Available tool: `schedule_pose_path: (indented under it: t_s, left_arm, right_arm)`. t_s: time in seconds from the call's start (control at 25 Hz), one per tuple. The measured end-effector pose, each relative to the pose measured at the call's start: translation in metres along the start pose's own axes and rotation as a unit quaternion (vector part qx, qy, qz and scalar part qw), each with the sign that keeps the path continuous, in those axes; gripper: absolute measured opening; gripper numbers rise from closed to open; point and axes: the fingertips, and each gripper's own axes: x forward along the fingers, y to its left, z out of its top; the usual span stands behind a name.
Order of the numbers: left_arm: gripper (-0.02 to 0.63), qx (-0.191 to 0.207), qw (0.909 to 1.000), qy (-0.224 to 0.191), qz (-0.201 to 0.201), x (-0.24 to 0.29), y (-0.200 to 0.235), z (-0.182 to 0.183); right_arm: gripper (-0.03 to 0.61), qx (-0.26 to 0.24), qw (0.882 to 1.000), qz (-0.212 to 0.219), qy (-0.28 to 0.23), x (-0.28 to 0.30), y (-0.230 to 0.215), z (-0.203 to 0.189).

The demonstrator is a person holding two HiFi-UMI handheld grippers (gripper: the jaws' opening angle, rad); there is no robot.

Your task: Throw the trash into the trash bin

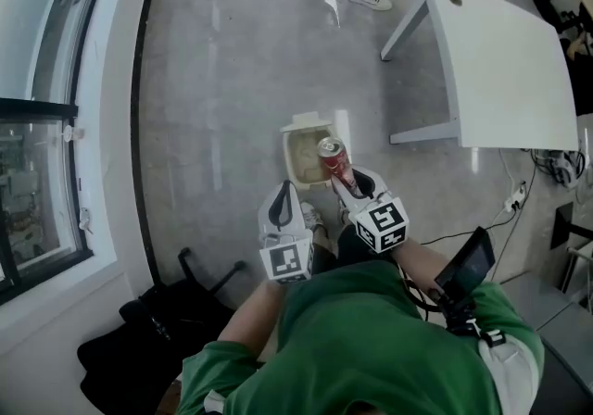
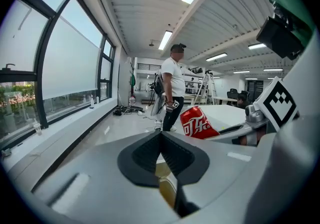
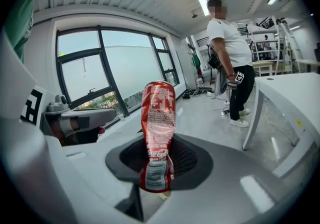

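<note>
R tongs (image 3: 159,168) clamped on the lower end of a crushed red soda can w/ white lettering (image 3: 158,118). The can stands up out of the pads, top end free. In head view the can's top lies over the right rim of the beige open-top trash bin w/ flipped-back lid (image 1: 295,158), which sits on the grey floor (image 1: 232,61). L tongs (image 2: 161,135) together, nothing btwn them, just beside the R tongs, near the bin's edge. Person in white shirt and dark trousers (image 3: 231,53) stands well apart.
</note>
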Motion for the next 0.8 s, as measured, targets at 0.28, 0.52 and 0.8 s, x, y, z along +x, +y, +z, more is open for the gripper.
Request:
schedule_pose_path:
  t_s: [0.28,0.52,0.8]
  left_arm:
    - [0.006,0.014,0.9978,0.063,0.017,0.026,0.006,-0.051]
    - [0.006,0.012,0.9947,0.099,0.024,0.037,0.013,-0.091]
    - [0.006,0.005,0.9907,0.131,0.035,0.043,0.016,-0.139]
  right_arm:
    - [0.112,-0.002,0.998,0.015,0.062,0.05,-0.028,-0.055]
    - [0.112,-0.001,0.993,0.026,0.112,0.088,-0.04,-0.105]
    - [0.112,-0.006,0.985,0.036,0.169,0.122,-0.058,-0.168]
